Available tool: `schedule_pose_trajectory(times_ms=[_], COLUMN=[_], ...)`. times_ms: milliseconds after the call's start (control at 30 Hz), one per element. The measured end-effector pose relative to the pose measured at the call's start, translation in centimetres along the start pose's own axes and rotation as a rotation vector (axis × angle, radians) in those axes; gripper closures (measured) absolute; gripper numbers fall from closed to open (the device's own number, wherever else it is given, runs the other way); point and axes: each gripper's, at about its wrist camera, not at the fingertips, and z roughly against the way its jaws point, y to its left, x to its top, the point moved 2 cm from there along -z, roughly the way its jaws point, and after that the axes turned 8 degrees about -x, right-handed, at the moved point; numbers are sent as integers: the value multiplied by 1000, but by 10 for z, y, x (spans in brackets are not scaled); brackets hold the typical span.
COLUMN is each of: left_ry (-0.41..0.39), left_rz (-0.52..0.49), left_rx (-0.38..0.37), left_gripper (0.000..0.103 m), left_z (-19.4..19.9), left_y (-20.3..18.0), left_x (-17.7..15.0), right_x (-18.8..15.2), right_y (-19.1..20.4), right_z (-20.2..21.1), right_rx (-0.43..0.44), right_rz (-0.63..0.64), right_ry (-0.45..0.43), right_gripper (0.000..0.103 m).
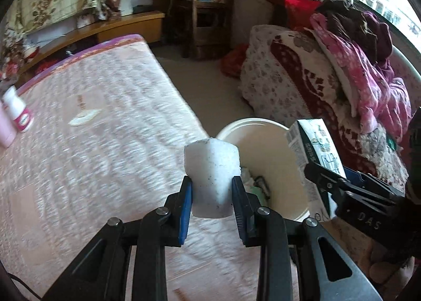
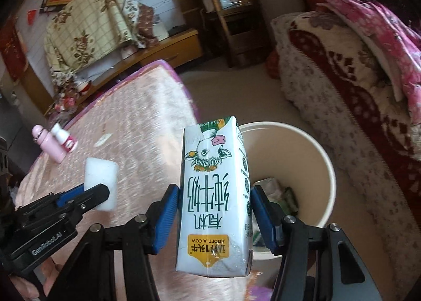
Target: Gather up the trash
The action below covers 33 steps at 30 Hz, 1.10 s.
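Observation:
My left gripper is shut on a white foam block, pads pressing its two sides, above the pink-clothed table's right edge. Just right of it stands a cream bin on the floor, with wrappers inside. In the right wrist view my right gripper is shut on an upside-down milk carton with a cow drawing, held beside the bin's left rim. The carton and right gripper hang over the bin's right side. The left gripper and foam appear at the lower left.
A pink bottle and a small white bottle stand at the table's far left, a paper scrap lies mid-table. A sofa with a patterned blanket and clothes fills the right side. Wooden shelves stand at the back.

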Motion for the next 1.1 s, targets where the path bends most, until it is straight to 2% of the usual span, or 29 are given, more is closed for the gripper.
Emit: schedule_pose_trajectory(times_ms=[200,367,800,867,967,1033,1100], left_ry=[30,51,45,43,45,29,-9], left_rz=[5,-9,-49,-57,-56,-49,-32], left_rx=[-54,-64,-35,-32,-27,-28,-26], left_gripper=[72,71,67,64,55,33,25], left_z=[-26,-44,-62,-63,-64,-63,-57], left_y=[-18,-28,-26,-25,-21,-18,-13], left_x=[10,12,14,15,16,16,14], right_x=[7,5,-1,-1,-2,-2,-3], right_y=[-27,-48,-59,-60,-60,-61,-61], right_z=[-12,-28,-47,-50,-53,-53,-52], right_rx=[-47,-52,-76,-73,-74,-88,-86], right_rz=[-43,-88,-113,-120,-133,-132,-133], right_ry=[-9,8,19,28,29,27,28], right_gripper=[44,44,42,38,34,34,34])
